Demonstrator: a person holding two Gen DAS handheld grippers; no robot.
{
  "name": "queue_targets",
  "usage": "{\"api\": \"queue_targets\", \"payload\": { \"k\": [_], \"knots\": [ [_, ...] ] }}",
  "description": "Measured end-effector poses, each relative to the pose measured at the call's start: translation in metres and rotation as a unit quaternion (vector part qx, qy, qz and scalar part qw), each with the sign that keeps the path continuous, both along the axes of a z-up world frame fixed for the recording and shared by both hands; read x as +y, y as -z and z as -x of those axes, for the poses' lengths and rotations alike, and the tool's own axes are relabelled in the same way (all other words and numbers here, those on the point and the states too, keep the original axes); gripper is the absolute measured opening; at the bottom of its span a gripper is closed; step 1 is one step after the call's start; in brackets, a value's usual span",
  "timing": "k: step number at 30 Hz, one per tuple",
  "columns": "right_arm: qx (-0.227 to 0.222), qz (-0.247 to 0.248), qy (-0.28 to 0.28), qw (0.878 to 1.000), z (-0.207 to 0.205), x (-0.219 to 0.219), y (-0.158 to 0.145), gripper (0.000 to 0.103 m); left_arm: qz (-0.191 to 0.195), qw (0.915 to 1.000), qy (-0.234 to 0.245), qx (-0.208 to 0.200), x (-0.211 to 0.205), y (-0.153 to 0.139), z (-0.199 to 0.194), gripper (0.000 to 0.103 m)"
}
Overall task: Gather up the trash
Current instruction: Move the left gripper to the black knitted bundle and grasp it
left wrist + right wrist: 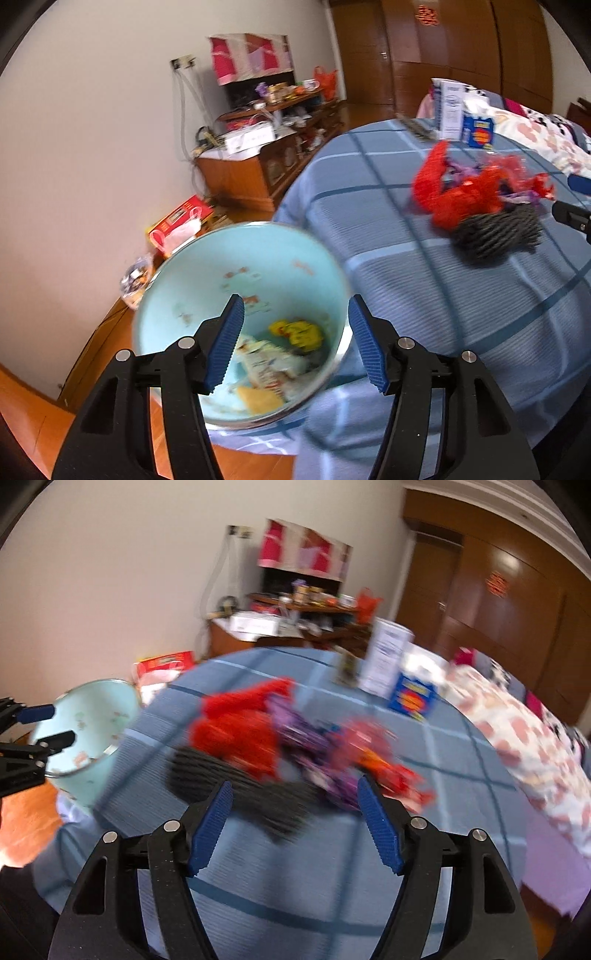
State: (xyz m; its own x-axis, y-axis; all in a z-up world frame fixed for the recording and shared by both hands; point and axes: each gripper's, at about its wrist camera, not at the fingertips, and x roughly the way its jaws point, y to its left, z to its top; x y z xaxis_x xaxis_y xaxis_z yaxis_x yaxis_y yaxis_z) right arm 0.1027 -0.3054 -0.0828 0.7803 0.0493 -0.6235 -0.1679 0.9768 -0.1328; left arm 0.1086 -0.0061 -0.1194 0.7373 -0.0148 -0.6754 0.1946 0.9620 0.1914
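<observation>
Right, left gripper (295, 345): jaws roughly half open, nothing btwn the pads, hanging over the mouth of the pale blue bin (177, 291). Yellow and white wrappers (280, 354) lie at the bin's bottom. Right gripper (295, 825): jaws wide apart, empty, above the blue checked tablecloth (461, 768) w/ the trash pile just ahead: red netting (236, 731), purple wrappers (306, 738), dark striped cloth (207, 771). Bin stands beside the table edge, left of the pile. Both views blurred.

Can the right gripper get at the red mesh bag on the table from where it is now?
Probably yes. The right gripper is open and empty, aimed at the pile; the red mesh bag lies uncovered on the blue checked tablecloth, though the dark net bundle lies nearer, partly in its path.
</observation>
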Motion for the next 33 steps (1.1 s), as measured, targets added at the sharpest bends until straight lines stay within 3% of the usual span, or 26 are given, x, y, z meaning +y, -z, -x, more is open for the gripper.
{"api": "queue_targets", "payload": {
  "k": [6, 13, 19, 21, 22, 25, 33],
  "knots": [
    [0.009, -0.008, 0.06, 0.998, 0.014, -0.057, 0.014, 0.071, 0.01, 0.9993, 0.037, 0.0, -0.047, -0.001, -0.005, 0.058],
    [0.01, -0.013, 0.091, 0.996, 0.022, -0.095, 0.022, 0.073, 0.035, 0.9965, 0.076, -0.003, -0.097, -0.008, -0.01, 0.059],
    [0.007, -0.022, 0.105, 0.994, 0.026, -0.111, 0.024, 0.075, 0.035, 0.9933, 0.105, 0.033, -0.13, 0.011, -0.022, 0.059],
    [0.006, -0.024, 0.107, 0.994, 0.027, -0.112, 0.024, 0.076, 0.039, 0.9917, 0.112, 0.049, -0.134, 0.018, -0.025, 0.044],
    [0.006, -0.025, 0.108, 0.994, 0.027, -0.114, 0.025, 0.076, 0.042, 0.9905, 0.117, 0.059, -0.135, 0.021, -0.026, 0.025],
    [0.008, -0.029, 0.11, 0.993, 0.026, -0.114, 0.026, 0.076, 0.043, 0.9893, 0.123, 0.065, -0.134, 0.024, -0.024, 0.008],
    [-0.002, -0.033, 0.105, 0.994, 0.022, -0.105, 0.018, 0.076, 0.048, 0.9904, 0.129, 0.019, -0.114, -0.01, -0.002, 0.005]
  ]
}}
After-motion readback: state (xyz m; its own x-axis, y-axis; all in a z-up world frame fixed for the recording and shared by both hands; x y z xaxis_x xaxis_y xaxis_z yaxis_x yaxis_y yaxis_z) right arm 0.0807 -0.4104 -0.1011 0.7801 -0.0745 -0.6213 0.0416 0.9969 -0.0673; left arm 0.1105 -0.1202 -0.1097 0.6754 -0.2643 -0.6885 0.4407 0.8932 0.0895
